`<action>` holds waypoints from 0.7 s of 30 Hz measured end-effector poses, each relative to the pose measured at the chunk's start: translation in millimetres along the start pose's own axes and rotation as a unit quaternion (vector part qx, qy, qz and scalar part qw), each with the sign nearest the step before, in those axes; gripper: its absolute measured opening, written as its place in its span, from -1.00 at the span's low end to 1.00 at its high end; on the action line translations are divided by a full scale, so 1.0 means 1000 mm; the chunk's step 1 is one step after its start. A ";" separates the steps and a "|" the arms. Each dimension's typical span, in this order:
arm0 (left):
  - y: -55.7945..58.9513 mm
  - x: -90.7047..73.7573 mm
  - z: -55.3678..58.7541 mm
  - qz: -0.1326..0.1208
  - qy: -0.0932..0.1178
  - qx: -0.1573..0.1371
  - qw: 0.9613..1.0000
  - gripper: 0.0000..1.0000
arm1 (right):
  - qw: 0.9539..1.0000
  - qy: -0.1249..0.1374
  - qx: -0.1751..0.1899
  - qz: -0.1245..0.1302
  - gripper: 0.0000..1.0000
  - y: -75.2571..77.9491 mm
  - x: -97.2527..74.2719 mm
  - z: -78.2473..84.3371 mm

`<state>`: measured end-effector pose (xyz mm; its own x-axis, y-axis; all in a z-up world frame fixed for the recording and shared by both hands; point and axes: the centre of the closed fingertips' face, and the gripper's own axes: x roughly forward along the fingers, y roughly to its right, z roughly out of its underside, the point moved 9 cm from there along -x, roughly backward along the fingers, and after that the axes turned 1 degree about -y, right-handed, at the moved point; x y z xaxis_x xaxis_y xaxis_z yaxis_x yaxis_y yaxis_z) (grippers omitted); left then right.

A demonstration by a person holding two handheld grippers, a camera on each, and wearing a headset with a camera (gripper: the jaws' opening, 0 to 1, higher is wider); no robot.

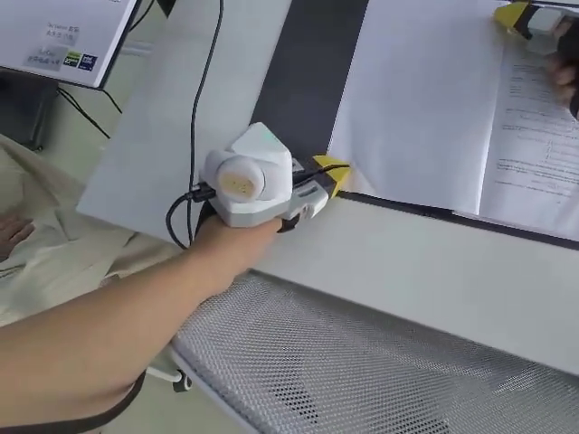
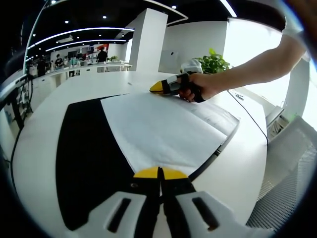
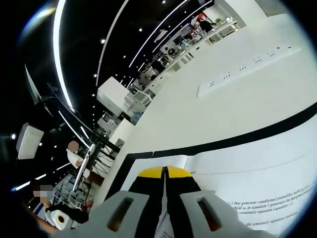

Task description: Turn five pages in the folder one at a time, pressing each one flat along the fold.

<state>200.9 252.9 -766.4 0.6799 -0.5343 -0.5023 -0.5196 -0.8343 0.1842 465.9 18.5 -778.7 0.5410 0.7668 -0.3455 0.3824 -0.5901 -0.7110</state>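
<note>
A broad white workbench (image 1: 434,271) carries the open black plastic folder (image 1: 303,81), which lies flat with its dark cover showing to the left of the paper. A large blank white sheet (image 1: 421,99) lies across the folder's middle, and a white page printed with lines of small text (image 1: 538,154) lies just beside it on the right. A grey perforated metal mesh panel (image 1: 362,371) sits below the bench's near edge, and a white-framed monitor with small stickers (image 1: 54,36) stands at the far left corner. The left gripper (image 1: 332,172), white-bodied with yellow tips, has its jaws closed together with nothing visibly between them, and the tips touch the near corner of the blank sheet. The right gripper (image 1: 514,15), held in a hand (image 1: 565,72) at the far end of the paper, also has its jaws brought together, the tips resting at the printed page's corner; whether a sheet is pinched between them cannot be told. A thin black cable (image 1: 204,99) trails across the bench towards the left gripper.
</note>
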 end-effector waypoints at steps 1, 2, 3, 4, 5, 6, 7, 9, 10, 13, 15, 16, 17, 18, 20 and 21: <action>0.000 0.000 0.000 0.000 0.000 0.000 1.000 -1.00 | 1.000 0.000 0.003 -0.001 -1.00 0.001 0.002 -0.002; 0.000 0.000 0.000 0.000 0.000 -0.001 1.000 -1.00 | 1.000 -0.002 0.004 0.000 -1.00 0.002 0.003 -0.004; 0.000 0.000 0.000 0.000 0.000 0.000 1.000 -1.00 | 1.000 -0.003 0.006 -0.001 -1.00 0.003 0.005 -0.005; -0.001 0.000 0.001 0.000 0.000 -0.001 1.000 -1.00 | 1.000 -0.004 0.009 -0.002 -1.00 0.005 0.006 -0.007; -0.001 0.001 0.001 0.000 0.000 -0.001 1.000 -1.00 | 1.000 -0.004 0.011 -0.002 -1.00 0.006 0.007 -0.009; -0.002 0.001 0.002 0.000 0.000 -0.001 1.000 -1.00 | 1.000 -0.004 0.014 -0.003 -1.00 0.007 0.008 -0.010; -0.003 0.001 0.002 0.000 0.001 -0.001 1.000 -1.00 | 1.000 -0.005 0.014 -0.002 -1.00 0.007 0.009 -0.012; -0.002 0.000 0.002 0.000 0.001 -0.002 1.000 -1.00 | 1.000 -0.008 0.017 -0.002 -1.00 0.007 0.011 -0.014; -0.001 0.000 0.001 0.000 0.001 -0.001 1.000 -1.00 | 1.000 -0.011 0.018 -0.003 -1.00 0.007 0.011 -0.014; -0.001 -0.001 0.001 0.000 0.002 -0.003 1.000 -1.00 | 0.999 -0.014 0.028 -0.009 -1.00 0.008 0.010 -0.015; 0.000 -0.001 0.000 0.000 0.002 -0.003 1.000 -1.00 | 0.999 -0.016 0.034 -0.012 -1.00 0.008 0.009 -0.014; -0.001 -0.001 0.001 0.000 0.001 -0.003 1.000 -1.00 | 0.999 -0.017 0.034 -0.014 -1.00 0.007 0.009 -0.014; -0.002 0.000 0.001 0.000 0.001 -0.003 1.000 -1.00 | 0.999 -0.023 0.035 -0.019 -1.00 0.007 0.008 -0.012; -0.001 -0.001 0.001 0.000 0.001 -0.002 1.000 -1.00 | 0.999 -0.025 0.035 -0.021 -1.00 0.007 0.007 -0.012; 0.000 -0.001 0.001 0.000 0.001 -0.001 1.000 -1.00 | 0.998 -0.030 0.040 -0.026 -1.00 0.006 0.005 -0.010; 0.000 -0.001 0.001 0.000 0.001 -0.002 1.000 -1.00 | 0.998 -0.031 0.040 -0.027 -1.00 0.005 0.004 -0.009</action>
<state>200.0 253.9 -766.6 0.6808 -0.5340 -0.5014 -0.5176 -0.8350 0.1865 476.5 16.9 -778.1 0.4720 0.8129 -0.3411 0.3474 -0.5271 -0.7755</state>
